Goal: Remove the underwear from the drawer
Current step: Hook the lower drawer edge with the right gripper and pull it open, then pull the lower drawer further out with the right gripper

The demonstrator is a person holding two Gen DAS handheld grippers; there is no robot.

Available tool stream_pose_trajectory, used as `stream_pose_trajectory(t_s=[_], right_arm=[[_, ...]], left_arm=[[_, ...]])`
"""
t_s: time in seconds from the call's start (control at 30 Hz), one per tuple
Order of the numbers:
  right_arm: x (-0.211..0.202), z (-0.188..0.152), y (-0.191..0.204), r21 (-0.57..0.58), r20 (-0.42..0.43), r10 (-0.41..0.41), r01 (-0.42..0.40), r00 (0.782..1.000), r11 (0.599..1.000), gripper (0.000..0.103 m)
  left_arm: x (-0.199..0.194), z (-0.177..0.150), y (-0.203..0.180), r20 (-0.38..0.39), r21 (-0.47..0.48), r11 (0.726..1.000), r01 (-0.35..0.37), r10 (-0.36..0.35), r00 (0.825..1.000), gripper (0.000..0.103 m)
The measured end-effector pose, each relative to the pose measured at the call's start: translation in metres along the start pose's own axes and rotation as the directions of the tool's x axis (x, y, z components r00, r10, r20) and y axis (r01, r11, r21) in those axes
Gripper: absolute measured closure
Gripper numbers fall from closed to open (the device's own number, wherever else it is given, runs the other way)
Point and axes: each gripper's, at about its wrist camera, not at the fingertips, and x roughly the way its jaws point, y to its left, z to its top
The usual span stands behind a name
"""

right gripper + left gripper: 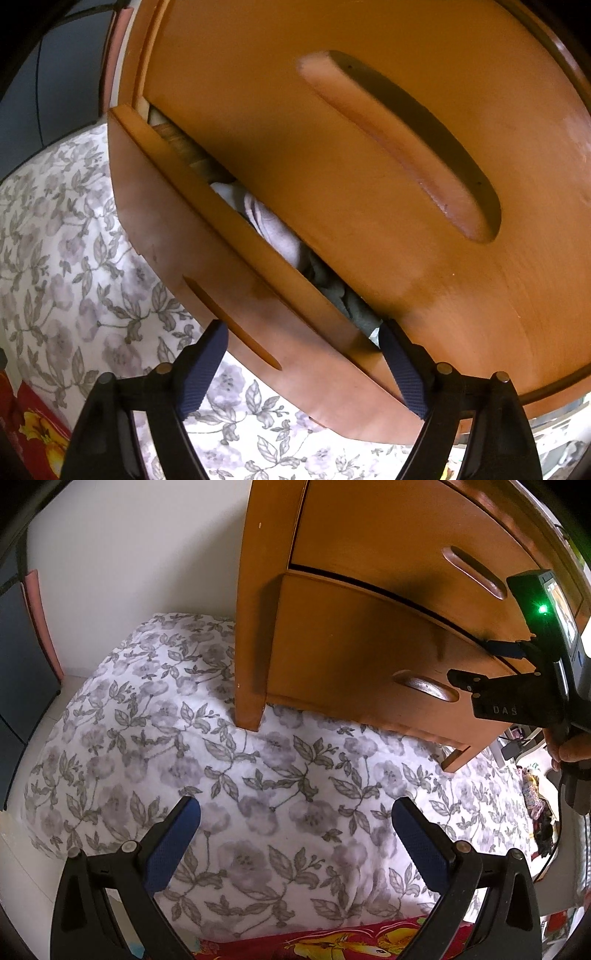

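Lower drawer (236,280) of the wooden nightstand (369,602), pulled slightly ajar, its long gap running diagonally from upper left to lower right over pale folded underwear (273,225); right gripper (303,365) spread astride its front edge, left gripper (295,834) spread above the floral sheet (184,738).

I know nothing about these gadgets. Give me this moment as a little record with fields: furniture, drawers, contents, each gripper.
furniture: wooden nightstand standing on a floral sheet
lower drawer: lower drawer pulled out slightly, a gap showing above its front
upper drawer: upper drawer closed
contents: pale and grey folded cloth visible through the gap
left gripper: left gripper open, over the sheet, holding nothing
right gripper: right gripper open, at the lower drawer's front, holding nothing
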Motion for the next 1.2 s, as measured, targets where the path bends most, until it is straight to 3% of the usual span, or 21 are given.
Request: stream_pose_trajectory(t_s=[0.37, 0.57, 0.7, 1.2], right_arm=[[-0.009, -0.013, 0.014, -0.062, -0.025, 0.052, -0.054, 0.998, 0.997, 0.017], [-0.008, -0.006, 0.009, -0.070, -0.043, 0.052, -0.055, 0.998, 0.996, 0.036], [-0.007, -0.007, 0.015, -0.078, -0.039, 0.036, -0.039, 0.999, 0.996, 0.036], [-0.063, -0.049, 0.049, -0.075, -0.010, 0.025, -0.026, 1.000, 0.997, 0.036]], left_arm=[[0.002, 0.001, -0.001, -0.013, -0.004, 1.000, 0.022, -0.022, 1.000, 0.000], [0.002, 0.002, -0.001, -0.013, -0.006, 1.000, 0.024, -0.024, 1.000, 0.000], [0.000, 0.002, 0.000, -0.010, -0.012, 1.000, 0.025, -0.025, 1.000, 0.000], [-0.028, -0.001, 0.002, 0.003, -0.012, 1.000, 0.024, -0.024, 1.000, 0.000]])
